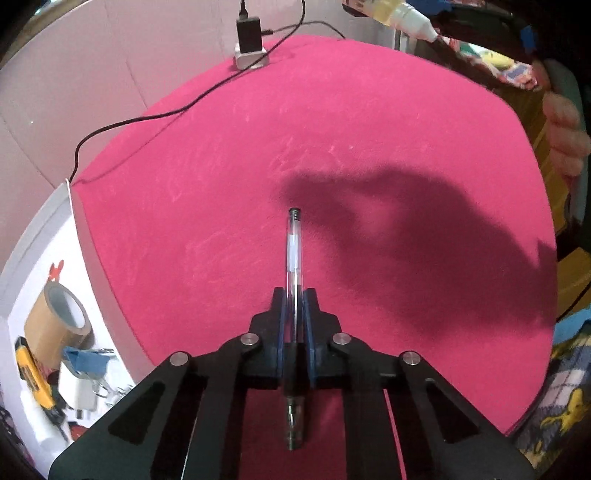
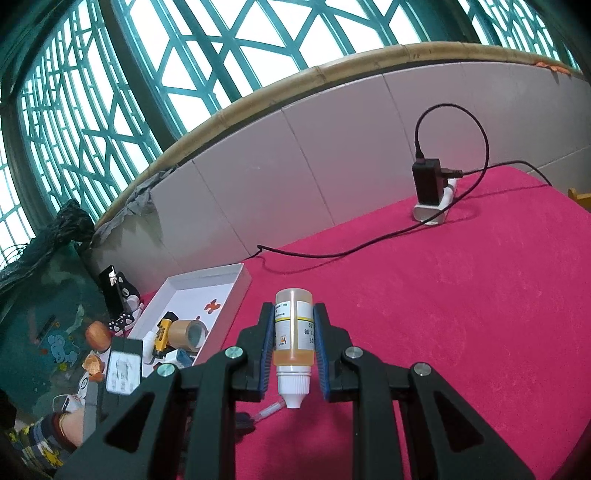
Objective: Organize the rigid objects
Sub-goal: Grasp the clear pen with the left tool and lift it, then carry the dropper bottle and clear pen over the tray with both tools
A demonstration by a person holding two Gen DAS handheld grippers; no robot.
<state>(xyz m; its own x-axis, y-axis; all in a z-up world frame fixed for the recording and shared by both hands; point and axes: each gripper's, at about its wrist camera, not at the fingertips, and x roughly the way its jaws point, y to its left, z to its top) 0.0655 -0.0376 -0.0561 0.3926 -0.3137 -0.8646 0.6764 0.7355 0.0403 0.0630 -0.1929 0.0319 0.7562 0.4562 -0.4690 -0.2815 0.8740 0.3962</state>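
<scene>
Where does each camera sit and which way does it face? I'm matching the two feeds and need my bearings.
Left wrist: on the left claw, looking steeply down at the pink tabletop; its fingers clamp a clear pen; a hand shows far right.
Right wrist: on the right claw, looking across the table toward the tiled wall and window; it grips a dropper bottle.
Shared: the charger, its cable, the white tray, the tape roll.
</scene>
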